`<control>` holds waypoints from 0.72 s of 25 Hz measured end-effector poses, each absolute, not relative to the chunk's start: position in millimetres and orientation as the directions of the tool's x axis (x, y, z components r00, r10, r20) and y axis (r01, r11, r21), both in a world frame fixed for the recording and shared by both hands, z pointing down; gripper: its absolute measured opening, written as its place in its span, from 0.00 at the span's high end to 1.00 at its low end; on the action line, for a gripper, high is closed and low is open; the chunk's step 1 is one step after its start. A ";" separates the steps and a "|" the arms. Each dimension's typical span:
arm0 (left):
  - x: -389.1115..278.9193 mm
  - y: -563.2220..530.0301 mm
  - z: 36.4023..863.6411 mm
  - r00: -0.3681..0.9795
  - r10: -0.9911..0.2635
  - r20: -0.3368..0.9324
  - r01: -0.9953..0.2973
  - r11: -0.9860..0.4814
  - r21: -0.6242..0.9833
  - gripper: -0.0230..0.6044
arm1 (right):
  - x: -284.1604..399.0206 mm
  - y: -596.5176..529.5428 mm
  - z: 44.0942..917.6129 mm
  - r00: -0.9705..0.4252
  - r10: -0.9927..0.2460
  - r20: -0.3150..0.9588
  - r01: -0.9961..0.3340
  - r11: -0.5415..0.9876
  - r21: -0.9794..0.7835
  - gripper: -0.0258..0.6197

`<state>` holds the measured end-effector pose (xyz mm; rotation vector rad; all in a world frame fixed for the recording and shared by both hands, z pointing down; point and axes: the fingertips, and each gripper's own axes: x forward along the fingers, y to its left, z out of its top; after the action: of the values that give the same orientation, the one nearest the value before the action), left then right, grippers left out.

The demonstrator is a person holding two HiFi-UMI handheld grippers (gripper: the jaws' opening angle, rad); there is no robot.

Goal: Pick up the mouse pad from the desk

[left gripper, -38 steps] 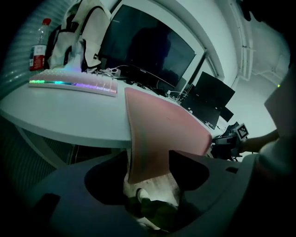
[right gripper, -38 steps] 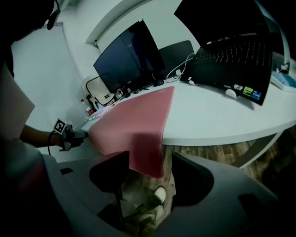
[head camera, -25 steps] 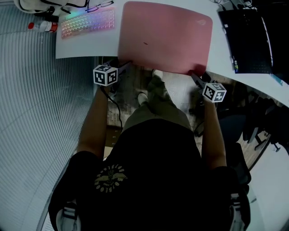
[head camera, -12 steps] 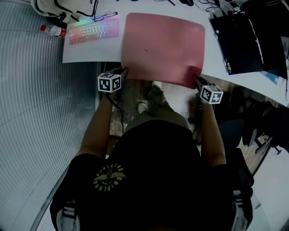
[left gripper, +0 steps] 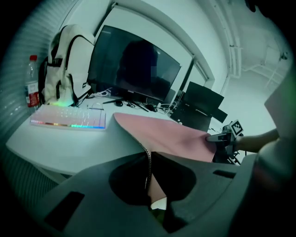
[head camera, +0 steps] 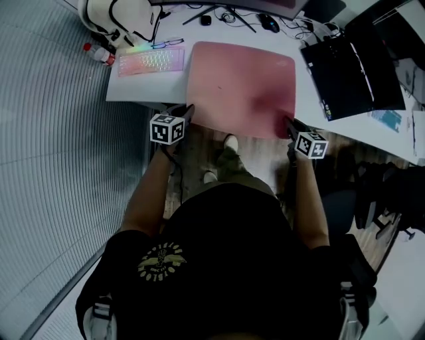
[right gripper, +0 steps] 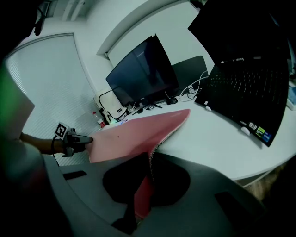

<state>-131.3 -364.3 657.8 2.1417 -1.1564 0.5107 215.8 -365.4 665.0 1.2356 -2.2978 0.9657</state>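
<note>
The pink mouse pad (head camera: 242, 86) lies across the white desk (head camera: 143, 89), its near edge lifted off the surface. My left gripper (head camera: 189, 110) is shut on the pad's near left corner. My right gripper (head camera: 290, 123) is shut on the near right corner; its jaws have just been closing with the pad between them. In the left gripper view the left gripper (left gripper: 148, 155) pinches the pad's stitched edge, and the mouse pad (left gripper: 169, 136) stretches away to the far gripper. In the right gripper view the right gripper (right gripper: 151, 155) pinches the mouse pad (right gripper: 134, 134) the same way.
A lit keyboard (head camera: 151, 61), a bottle (head camera: 98, 53) and a white backpack (head camera: 123, 16) stand to the pad's left. A black laptop (head camera: 348, 66) lies at its right. A monitor (left gripper: 134, 69), cables and a mouse (head camera: 269, 23) sit behind the pad.
Both grippers have risen, each holding a near corner, and the pad's near edge has come up off the desk. The head view has tilted further over the desk.
</note>
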 end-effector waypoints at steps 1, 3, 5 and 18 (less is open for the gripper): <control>-131.1 -367.1 648.9 0.537 -0.602 0.591 -0.843 -0.414 0.344 0.93 | 216.1 -367.4 658.0 -0.557 -0.598 0.576 -0.831 0.383 -0.405 0.93; -131.5 -372.1 632.2 0.537 -0.618 0.574 -0.842 -0.428 0.328 0.93 | 217.9 -370.0 644.1 -0.563 -0.619 0.547 -0.824 0.375 -0.424 0.93; -133.4 -376.0 616.2 0.537 -0.634 0.556 -0.843 -0.437 0.315 0.93 | 219.7 -371.8 628.9 -0.570 -0.640 0.515 -0.817 0.373 -0.440 0.93; -140.7 -407.2 505.3 0.542 -0.746 0.386 -0.840 -0.479 0.254 0.92 | 224.7 -394.0 520.9 -0.590 -0.748 0.304 -0.777 0.425 -0.465 0.93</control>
<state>-140.7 -407.2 505.3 2.3716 -1.2935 0.3107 224.7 -394.0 520.9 1.3976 -2.6085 0.8933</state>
